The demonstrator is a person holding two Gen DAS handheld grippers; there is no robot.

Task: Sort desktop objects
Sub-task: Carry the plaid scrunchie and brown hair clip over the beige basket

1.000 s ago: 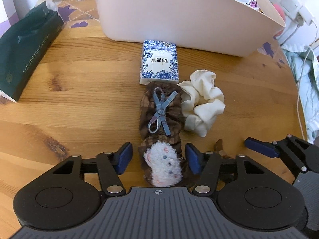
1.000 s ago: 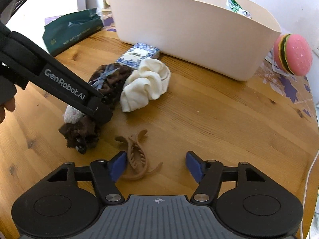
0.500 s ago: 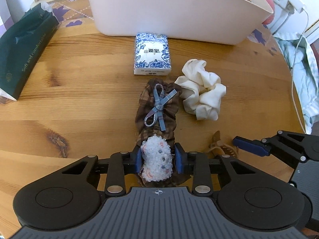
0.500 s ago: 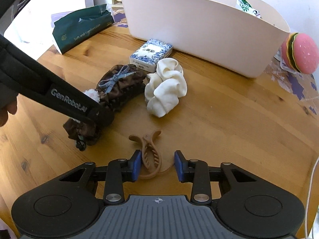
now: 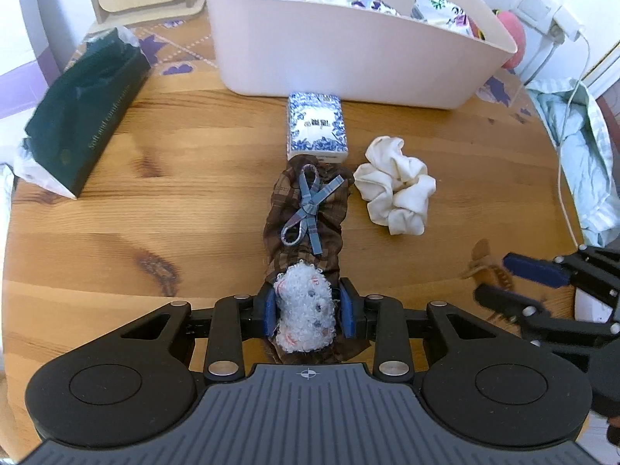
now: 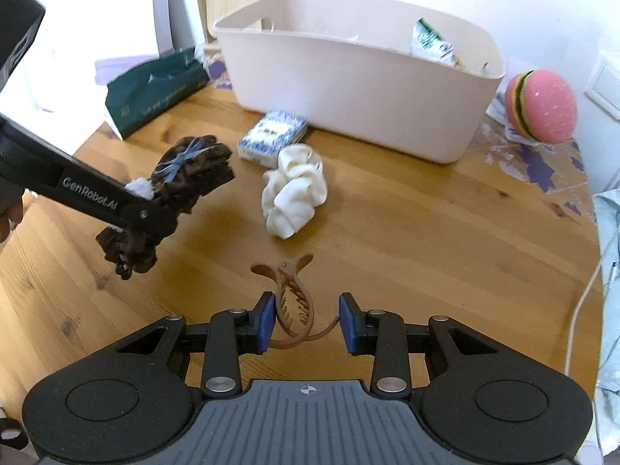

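Showing burger toy (image 6: 540, 106) in right view only, left gripper (image 5: 308, 312) clamping scrunchie (image 5: 306, 209)

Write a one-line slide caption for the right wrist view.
Right gripper grips a brown hair claw; left gripper lifts a brown scrunchie near the bin.

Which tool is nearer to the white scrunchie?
Left. The left tool, gripping the brown scrunchie, hangs close beside the white scrunchie. The right tool, holding the hair claw, is farther back.

Bright daylight, fisheye-bent edges, slight blur at right.
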